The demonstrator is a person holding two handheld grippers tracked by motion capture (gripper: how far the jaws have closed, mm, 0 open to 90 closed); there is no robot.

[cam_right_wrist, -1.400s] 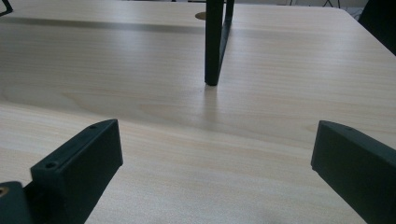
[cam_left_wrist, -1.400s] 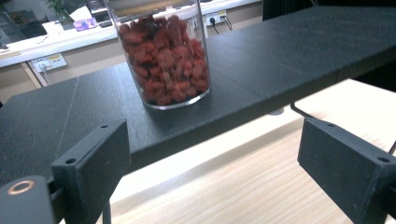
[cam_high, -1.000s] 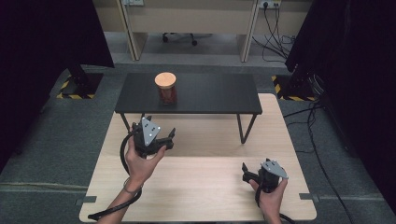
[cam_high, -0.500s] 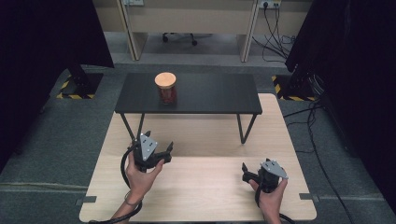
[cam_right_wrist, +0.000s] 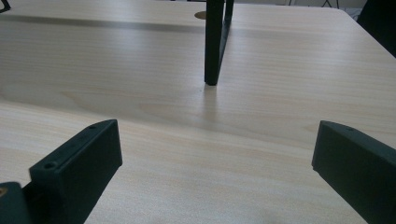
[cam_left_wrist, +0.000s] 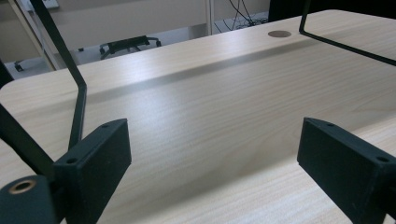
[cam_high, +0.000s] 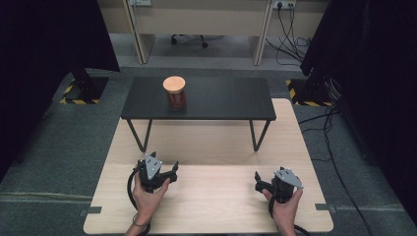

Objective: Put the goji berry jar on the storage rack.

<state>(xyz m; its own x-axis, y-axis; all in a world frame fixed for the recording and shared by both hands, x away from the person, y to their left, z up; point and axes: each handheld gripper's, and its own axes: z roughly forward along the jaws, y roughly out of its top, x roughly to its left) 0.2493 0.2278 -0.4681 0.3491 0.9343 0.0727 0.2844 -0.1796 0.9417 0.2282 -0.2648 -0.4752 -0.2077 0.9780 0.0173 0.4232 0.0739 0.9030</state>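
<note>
Left gripper (cam_high: 169, 170) and right gripper (cam_high: 259, 185) are held agape, empty, over the wooden table (cam_high: 216, 147). The cork-lidded jar (cam_high: 175, 92) could be toppled if approached off-centre.

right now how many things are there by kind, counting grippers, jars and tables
grippers: 2, left gripper and right gripper
jars: 1, jar with cork lid
tables: 2, black table and wooden table
total: 5

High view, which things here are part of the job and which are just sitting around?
Job: jar on the black bench; left gripper and right gripper, both open and empty.
Lying about: office chair, wall cables.
</note>
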